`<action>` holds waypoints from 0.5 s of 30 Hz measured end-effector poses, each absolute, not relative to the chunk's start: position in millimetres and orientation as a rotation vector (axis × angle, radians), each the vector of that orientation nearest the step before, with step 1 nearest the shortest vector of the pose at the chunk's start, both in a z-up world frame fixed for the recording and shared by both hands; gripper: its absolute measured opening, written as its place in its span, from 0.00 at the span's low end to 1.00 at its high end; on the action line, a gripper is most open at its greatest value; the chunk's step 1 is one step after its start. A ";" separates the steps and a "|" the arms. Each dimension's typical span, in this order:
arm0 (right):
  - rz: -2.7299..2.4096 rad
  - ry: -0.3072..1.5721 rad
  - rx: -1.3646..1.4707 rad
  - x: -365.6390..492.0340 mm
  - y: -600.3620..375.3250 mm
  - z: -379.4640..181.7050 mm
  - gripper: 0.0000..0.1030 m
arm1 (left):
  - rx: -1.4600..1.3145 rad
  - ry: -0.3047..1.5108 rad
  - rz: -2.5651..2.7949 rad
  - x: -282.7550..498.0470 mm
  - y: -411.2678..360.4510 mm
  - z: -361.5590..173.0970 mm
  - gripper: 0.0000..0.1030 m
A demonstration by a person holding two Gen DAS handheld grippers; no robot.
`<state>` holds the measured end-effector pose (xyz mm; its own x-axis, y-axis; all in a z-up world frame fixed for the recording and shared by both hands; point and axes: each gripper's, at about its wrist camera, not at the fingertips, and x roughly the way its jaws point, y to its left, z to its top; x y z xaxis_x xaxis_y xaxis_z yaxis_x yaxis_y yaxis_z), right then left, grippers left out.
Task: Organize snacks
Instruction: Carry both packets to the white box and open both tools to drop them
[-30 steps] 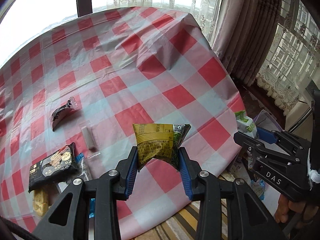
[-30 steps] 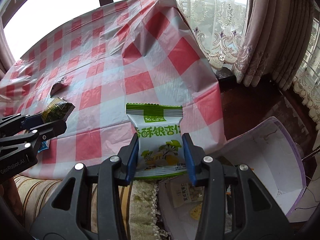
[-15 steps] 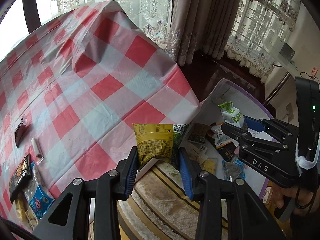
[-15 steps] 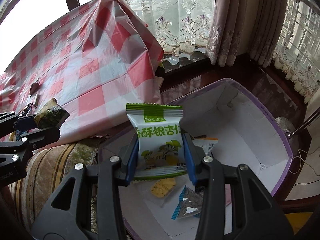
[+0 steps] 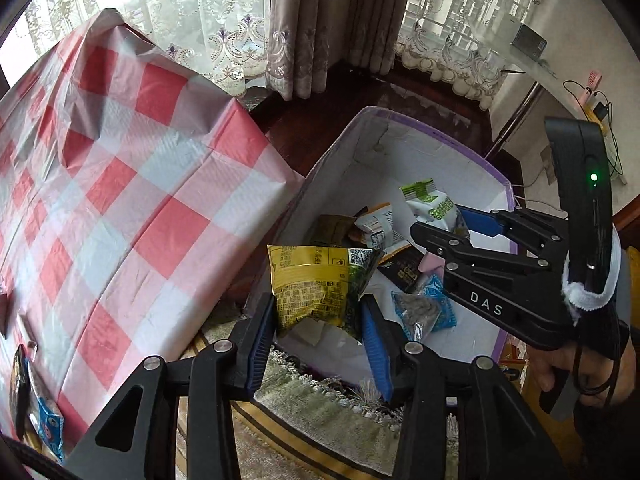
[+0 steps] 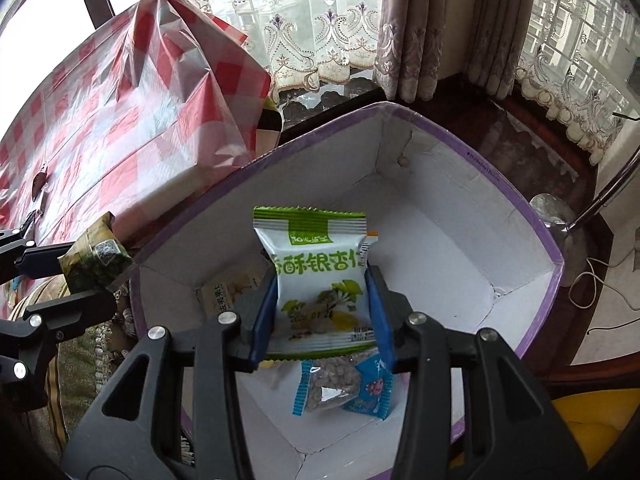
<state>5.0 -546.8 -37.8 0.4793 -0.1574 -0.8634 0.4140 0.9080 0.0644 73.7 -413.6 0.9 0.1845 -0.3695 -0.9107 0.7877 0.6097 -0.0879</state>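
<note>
My left gripper (image 5: pixel 318 320) is shut on a yellow and green snack packet (image 5: pixel 316 280) and holds it over the near left rim of a white box with a purple rim (image 5: pixel 440 136). My right gripper (image 6: pixel 322 312) is shut on a white and green snack packet (image 6: pixel 320 280) and holds it above the inside of the same box (image 6: pixel 460 136). The right gripper also shows in the left wrist view (image 5: pixel 448 224), over the box. Several snack packets lie in the box, among them a blue one (image 6: pixel 344 388).
The table with the red and white checked cloth (image 5: pixel 120 200) stands left of the box. A few snacks (image 5: pixel 44 420) lie at its near left edge. Curtains (image 5: pixel 336 24) hang behind. A striped cushion (image 5: pixel 320 412) lies below the box.
Both grippers have swung right from over the table to over the box, each still holding its packet. The box now fills the middle of both views.
</note>
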 end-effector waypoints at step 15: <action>-0.324 1.003 0.292 12.3 -535.6 -31.3 0.65 | 0.417 1.116 -0.694 90.3 -389.1 -1.2 0.57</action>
